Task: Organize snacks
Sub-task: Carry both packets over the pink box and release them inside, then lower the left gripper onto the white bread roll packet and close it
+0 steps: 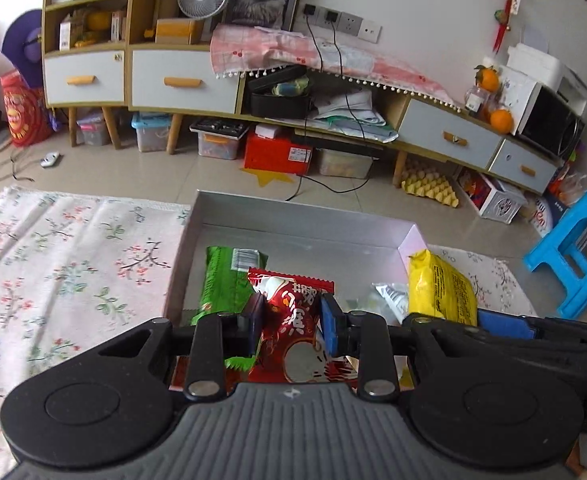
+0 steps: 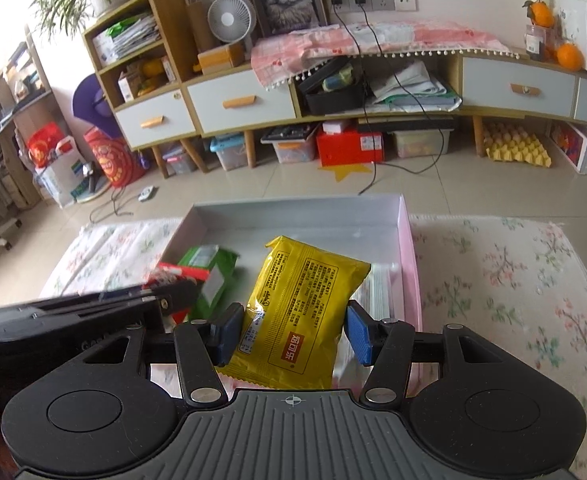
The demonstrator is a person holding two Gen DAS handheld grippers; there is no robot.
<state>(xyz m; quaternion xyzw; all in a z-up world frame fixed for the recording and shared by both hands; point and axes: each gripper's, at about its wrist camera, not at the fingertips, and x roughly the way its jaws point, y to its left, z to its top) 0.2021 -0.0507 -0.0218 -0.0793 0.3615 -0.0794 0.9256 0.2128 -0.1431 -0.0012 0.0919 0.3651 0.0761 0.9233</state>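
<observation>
Lengthwise along fingers [image 2: 358,334] — yellow packet [image 2: 297,312], red packet [image 1: 289,320]

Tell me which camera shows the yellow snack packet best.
The right wrist view: the yellow packet fills the centre between the right gripper fingers, printed face readable, above the box. The left wrist view catches only part of it at the right, cut off by the gripper.

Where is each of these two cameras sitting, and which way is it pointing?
Left wrist: rides the left gripper, looking forward and down; its jaws clamp a red snack packet.
Right wrist: rides the right gripper, same direction; its jaws hold a yellow packet.
Shared: the grey box, both packets, the other gripper.
</observation>
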